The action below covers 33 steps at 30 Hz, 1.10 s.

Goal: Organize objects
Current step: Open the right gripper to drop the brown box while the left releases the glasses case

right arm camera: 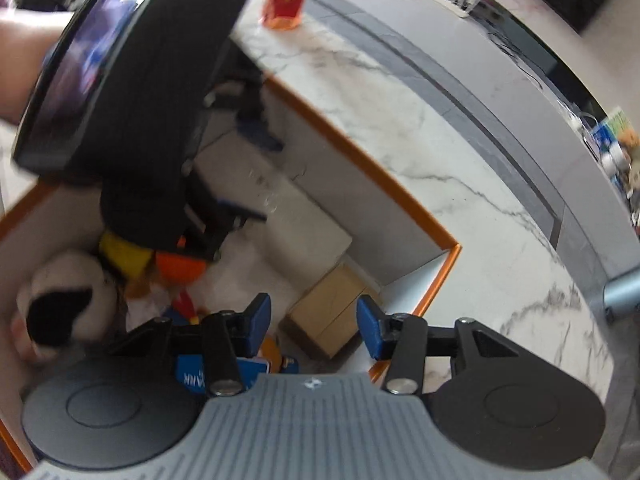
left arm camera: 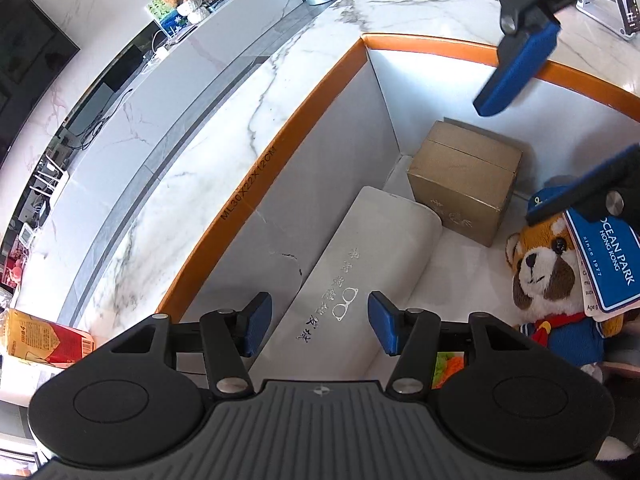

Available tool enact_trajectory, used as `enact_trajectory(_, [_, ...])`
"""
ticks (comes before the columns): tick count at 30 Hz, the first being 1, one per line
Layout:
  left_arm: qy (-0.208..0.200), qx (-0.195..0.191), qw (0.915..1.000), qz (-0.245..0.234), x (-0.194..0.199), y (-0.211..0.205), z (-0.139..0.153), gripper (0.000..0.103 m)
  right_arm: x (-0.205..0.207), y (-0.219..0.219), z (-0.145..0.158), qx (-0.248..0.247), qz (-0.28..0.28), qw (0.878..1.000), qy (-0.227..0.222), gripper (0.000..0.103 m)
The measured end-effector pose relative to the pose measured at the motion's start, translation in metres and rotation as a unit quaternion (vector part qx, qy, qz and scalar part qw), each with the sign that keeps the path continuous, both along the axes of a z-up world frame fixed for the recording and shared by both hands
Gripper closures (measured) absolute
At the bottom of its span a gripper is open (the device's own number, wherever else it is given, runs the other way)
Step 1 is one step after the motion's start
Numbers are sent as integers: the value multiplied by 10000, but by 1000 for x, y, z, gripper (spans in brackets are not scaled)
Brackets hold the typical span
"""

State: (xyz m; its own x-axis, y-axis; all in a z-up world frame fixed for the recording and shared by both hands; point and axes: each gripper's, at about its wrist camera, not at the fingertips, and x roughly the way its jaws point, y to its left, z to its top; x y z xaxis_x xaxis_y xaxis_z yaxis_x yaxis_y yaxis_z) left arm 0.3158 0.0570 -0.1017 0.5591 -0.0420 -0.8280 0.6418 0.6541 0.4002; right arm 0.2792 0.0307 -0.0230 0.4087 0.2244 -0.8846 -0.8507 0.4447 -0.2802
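i'm hovering my left gripper [left arm camera: 320,322], jaws apart and empty, over the long white glasses case [left arm camera: 360,276] lying in the orange-rimmed white box [left arm camera: 280,136], probably next closing on it or nudging it flush.

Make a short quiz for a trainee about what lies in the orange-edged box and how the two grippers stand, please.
1. True or false: the gold carton lies outside the orange-edged box.
2. The left gripper hovers over which thing? A) glasses case B) plush toy C) gold carton
3. Do the right gripper pads press on anything?

Key: 1 false, it sits inside near a corner. 2 A. 3 No, the jaws stand apart with nothing pressed between them.
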Motion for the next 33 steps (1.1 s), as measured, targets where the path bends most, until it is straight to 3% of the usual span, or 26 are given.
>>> enact_trajectory(8, [8, 13, 10000, -35, -4, 0, 1, 39, -3, -2, -20, -592, 351, 9964, -489, 62])
enact_trajectory(10, [20, -27, 10000, -20, -3, 1, 1, 39, 0, -1, -21, -606, 375, 9954, -644, 70])
enact_trajectory(12, [33, -17, 10000, -11, -3, 1, 1, 39, 5, 0, -23, -601, 339, 9957, -623, 87])
enact_trajectory(13, [28, -7, 10000, -16, -4, 1, 1, 39, 8, 0, -23, -564, 319, 9958, -650, 88])
enact_trajectory(21, [41, -10, 10000, -7, -4, 1, 1, 39, 18, 4, -25, -471, 210, 9942, -945, 90])
enact_trajectory(25, [47, -55, 10000, -19, -4, 2, 3, 39, 17, -2, -12, -171, 224, 9984, -496, 85])
enact_trajectory(27, [67, -95, 9999, -105, -6, 2, 4, 39, 14, -4, -7, -148, 378, 9989, -229, 74])
enact_trajectory(33, [122, -123, 9992, -369, -23, 0, 5, 37, -2, -1, -18, -630, 927, 9932, -319, 71])
